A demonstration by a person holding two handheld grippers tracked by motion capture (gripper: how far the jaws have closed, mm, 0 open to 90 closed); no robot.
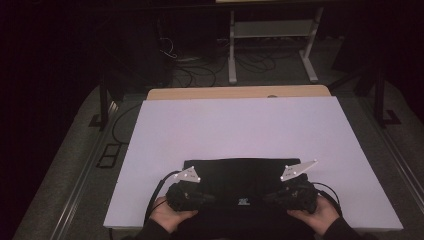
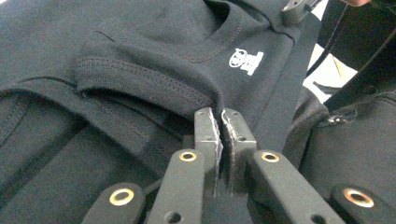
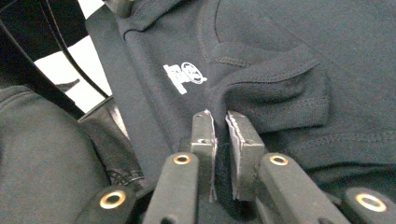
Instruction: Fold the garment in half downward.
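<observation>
High view: your black T-shirt (image 1: 235,172) lies at the 6 o'clock edge of the white board (image 1: 240,125), left gripper (image 1: 202,199) at 7 o'clock, right gripper (image 1: 275,196) at 5. Left gripper view: the jaws pinch a fabric fold near the collar (image 2: 154,77). Right gripper view: narrow jaws, fold (image 3: 275,93) between them; contact is uncertain. Judged partly folded; further folds remain.

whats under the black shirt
The black shirt lies on the white board, which shows all round it. What the board looks like beneath the fabric is covered.
</observation>
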